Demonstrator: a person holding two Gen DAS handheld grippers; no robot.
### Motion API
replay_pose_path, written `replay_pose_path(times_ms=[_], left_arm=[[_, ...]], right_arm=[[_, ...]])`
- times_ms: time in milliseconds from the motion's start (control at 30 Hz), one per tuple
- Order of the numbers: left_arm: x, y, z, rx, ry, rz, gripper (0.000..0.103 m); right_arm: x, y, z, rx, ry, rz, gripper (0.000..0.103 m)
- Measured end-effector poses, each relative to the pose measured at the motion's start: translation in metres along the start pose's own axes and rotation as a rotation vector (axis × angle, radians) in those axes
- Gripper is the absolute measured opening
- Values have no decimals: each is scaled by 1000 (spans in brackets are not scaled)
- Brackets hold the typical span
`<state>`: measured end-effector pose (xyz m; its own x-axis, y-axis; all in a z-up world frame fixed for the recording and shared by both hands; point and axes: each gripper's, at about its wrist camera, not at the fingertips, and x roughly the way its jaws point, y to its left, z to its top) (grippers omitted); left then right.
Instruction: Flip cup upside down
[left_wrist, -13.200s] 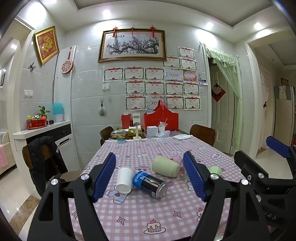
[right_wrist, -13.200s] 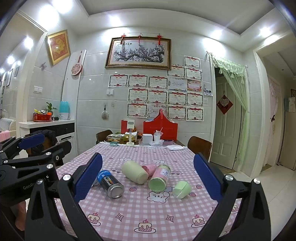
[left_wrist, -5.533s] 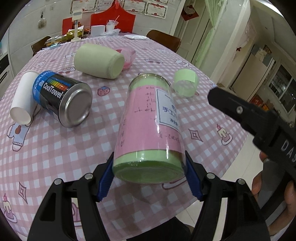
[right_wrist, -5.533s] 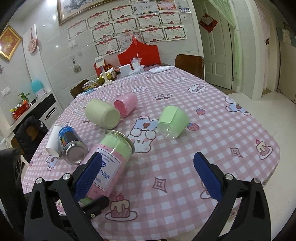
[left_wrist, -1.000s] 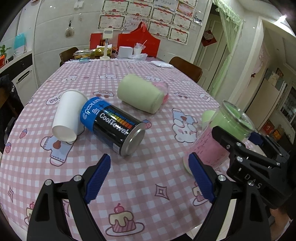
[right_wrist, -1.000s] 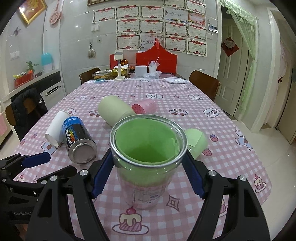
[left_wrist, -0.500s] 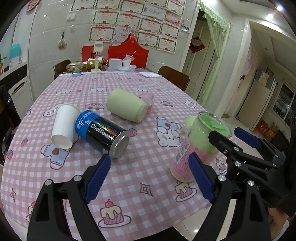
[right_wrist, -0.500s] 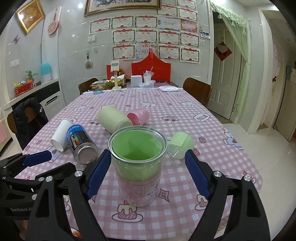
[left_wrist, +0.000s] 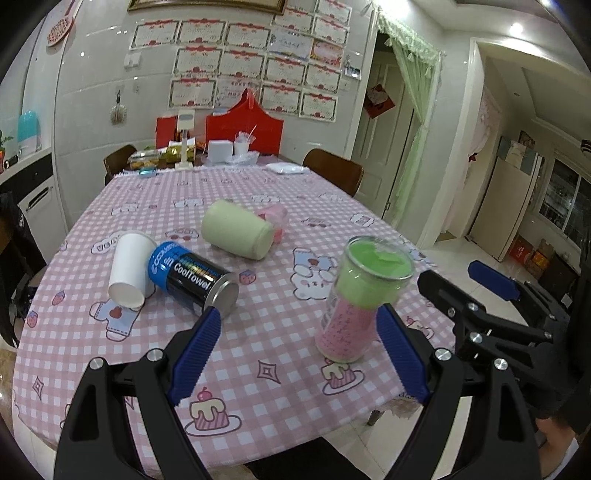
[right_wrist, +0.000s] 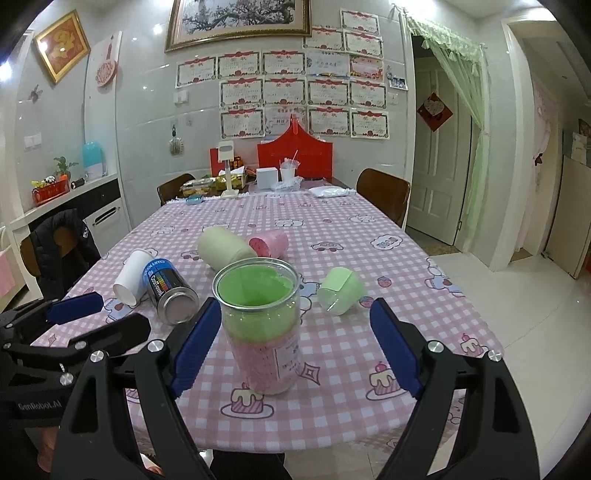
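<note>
A clear jar-like cup with pink and green filling (right_wrist: 264, 328) stands on end near the table's front edge, its green end up; it also shows in the left wrist view (left_wrist: 360, 301). My right gripper (right_wrist: 291, 345) is open, its blue pads apart on either side of the cup and back from it, not touching. My left gripper (left_wrist: 299, 356) is open and empty, left of the cup. A small green cup (right_wrist: 340, 290) lies on its side to the right.
On the pink checked tablecloth (left_wrist: 277, 350) lie a white paper cup (left_wrist: 129, 267), a blue-black CoolTowel can (left_wrist: 194, 278), a pale green cup (left_wrist: 236, 229) and a pink cup (left_wrist: 275, 218). Boxes and clutter sit at the far end. Chairs flank the table.
The right gripper opened, let go of the cup and drew back; the cup now stands alone on the table. The left gripper also drew back a little.
</note>
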<state>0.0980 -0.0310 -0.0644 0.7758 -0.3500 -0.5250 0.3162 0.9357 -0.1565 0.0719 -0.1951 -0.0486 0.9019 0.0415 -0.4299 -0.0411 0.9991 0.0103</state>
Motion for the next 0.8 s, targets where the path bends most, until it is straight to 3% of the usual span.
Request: replay_pose_path(times_ms=[400,600,800], left_arm=[[-47,-24,4,70,-178,50,85],[-75,-35,1,138,-322,83,85],[-87,-43,1,155,-368,106,85]], right_arm=[[-49,-4,3,-9,-133,-26,81],[-66,-5,4,-11,-211,-60,90],[-73,-6,2,-15,-259,-80,91]])
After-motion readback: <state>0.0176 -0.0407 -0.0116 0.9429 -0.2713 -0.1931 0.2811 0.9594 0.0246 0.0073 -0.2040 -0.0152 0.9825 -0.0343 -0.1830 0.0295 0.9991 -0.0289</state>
